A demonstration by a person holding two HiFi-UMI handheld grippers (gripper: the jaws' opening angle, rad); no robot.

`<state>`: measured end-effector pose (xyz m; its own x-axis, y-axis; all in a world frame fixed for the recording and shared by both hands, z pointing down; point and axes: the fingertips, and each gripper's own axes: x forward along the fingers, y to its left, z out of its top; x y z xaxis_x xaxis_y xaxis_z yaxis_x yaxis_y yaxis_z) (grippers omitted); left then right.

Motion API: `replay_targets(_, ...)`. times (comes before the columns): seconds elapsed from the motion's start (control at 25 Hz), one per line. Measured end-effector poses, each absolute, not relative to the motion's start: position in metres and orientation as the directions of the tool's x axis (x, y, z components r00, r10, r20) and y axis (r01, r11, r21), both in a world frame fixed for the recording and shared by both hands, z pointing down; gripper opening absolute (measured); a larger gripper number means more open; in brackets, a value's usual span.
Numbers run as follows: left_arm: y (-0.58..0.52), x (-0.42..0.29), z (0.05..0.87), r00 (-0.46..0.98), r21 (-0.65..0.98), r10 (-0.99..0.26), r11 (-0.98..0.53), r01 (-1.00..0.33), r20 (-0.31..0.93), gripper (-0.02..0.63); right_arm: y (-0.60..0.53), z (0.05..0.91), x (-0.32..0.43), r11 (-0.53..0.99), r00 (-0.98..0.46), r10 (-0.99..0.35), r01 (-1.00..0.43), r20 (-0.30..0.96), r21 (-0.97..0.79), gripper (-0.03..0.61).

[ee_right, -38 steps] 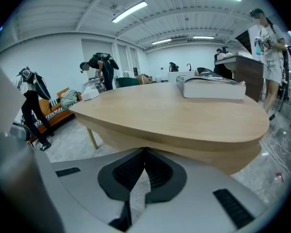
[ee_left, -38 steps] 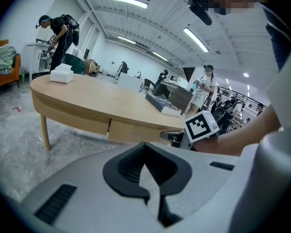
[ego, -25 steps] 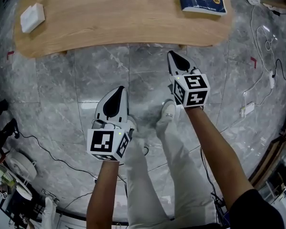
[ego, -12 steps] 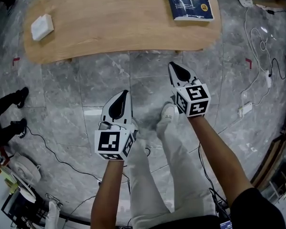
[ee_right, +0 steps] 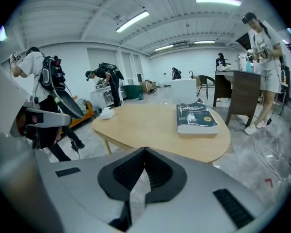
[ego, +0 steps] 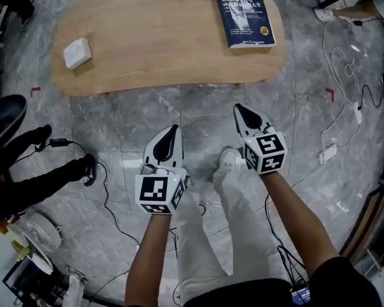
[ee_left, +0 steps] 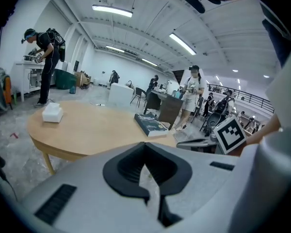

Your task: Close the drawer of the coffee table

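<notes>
We are holding the left gripper [ego: 171, 134] and right gripper [ego: 242, 112] with jaws pressed together, empty, well apart from the far oval light-wood coffee table [ego: 153, 37]. Its drawer is not showing, so we are risking shoving the surface instead.

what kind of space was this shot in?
Probably a big open lab or data-collection hall: ceiling strip lights, people wearing backpack gear, and cables trailing over the tiled floor around the coffee table.
</notes>
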<state>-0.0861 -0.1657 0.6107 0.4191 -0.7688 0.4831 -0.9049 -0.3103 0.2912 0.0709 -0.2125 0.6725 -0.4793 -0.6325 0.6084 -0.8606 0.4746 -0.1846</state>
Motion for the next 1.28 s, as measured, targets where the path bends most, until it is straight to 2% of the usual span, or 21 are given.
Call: replay_targets(1.28,-0.12,-0.113,0.425,0.444,0.244,-0.805,-0.373,-0.895,0.395,-0.002,-0.161,0.438,0.057,0.486,-0.482,-0.742,-0.865,0.465,-0.121,0.011)
